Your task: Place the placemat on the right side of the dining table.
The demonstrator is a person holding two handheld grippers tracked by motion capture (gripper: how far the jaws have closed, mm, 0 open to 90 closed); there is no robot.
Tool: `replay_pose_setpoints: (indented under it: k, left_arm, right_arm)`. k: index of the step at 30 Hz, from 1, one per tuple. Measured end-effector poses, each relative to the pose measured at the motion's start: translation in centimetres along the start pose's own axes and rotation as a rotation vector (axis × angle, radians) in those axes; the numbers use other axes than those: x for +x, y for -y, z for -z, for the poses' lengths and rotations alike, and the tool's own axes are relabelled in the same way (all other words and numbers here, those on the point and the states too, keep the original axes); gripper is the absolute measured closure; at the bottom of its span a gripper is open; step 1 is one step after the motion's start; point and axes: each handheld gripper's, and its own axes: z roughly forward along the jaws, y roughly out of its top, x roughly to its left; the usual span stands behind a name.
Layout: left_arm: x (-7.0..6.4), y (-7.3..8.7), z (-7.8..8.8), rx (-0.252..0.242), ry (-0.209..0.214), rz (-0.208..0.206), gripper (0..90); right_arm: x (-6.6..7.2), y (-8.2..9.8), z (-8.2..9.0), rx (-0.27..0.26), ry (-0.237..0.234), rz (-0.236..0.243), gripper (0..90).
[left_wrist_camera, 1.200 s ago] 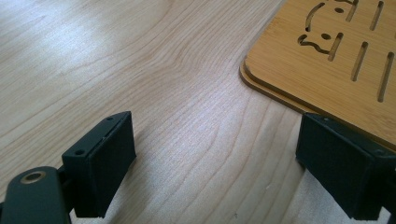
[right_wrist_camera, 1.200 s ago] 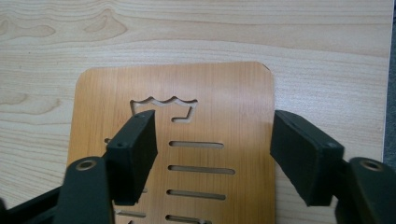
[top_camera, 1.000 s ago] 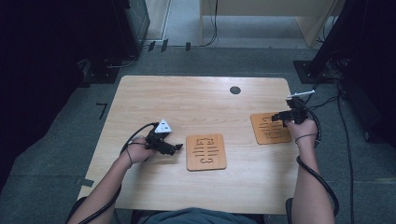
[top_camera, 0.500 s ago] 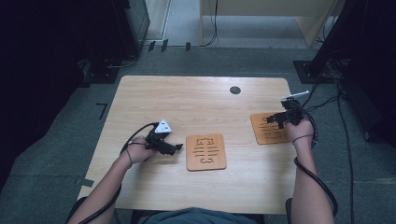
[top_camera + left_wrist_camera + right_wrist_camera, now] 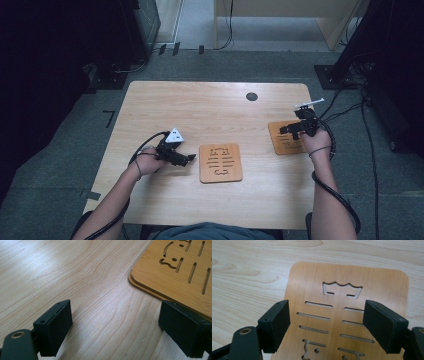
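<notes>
The right board (image 5: 286, 139), a flat wooden piece with cut slots, lies near the right edge of the table (image 5: 210, 107), and the right gripper (image 5: 285, 130) hovers over it with its jaws spread wide, nothing between them; they have just been opening. The right gripper view looks down on this board (image 5: 347, 315) between the two black jaws, showing a crown-shaped cutout, rows of slots and curly cutouts near the bottom, details too small to read from above. To the left of that board, well apart from it, a second board (image 5: 220, 162) lies near the table's front middle. Just left of that one sits the left gripper (image 5: 190, 158), low over the tabletop, jaws spread and holding nothing. The left gripper view shows the second board (image 5: 180, 270) as two stacked layers at its rounded corner, with one jaw just beside its edge. Far behind both boards, a small dark round spot (image 5: 252, 96) marks the tabletop. Nothing lies between either gripper and its board.
</notes>
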Motion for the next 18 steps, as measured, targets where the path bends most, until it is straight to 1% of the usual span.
replay_pose_setpoints:
  k: [3, 4, 10, 17, 18]
  left_arm:
    - [0.0, 0.0, 0.0, -0.001, 0.000, 0.000, 10.9]
    - [0.0, 0.0, 0.0, -0.002, 0.000, 0.000, 10.9]
    - [0.0, 0.0, 0.0, -0.002, 0.000, 0.002, 10.9]
    - [0.0, 0.0, 0.0, -0.001, 0.000, 0.002, 10.9]
    - [0.0, 0.0, 0.0, -0.002, 0.000, 0.001, 10.9]
  right_arm:
    - [0.3, 0.1, -0.2, 0.002, -0.007, 0.008, 22.0]
    - [0.5, 0.1, -0.2, 0.005, -0.013, 0.003, 22.0]
    - [1.5, 0.0, -0.4, 0.008, -0.015, 0.039, 21.9]
    - [3.1, -0.1, -1.0, 0.032, -0.017, 0.099, 21.8]
    - [3.1, -0.1, -1.0, 0.032, -0.017, 0.099, 21.8]
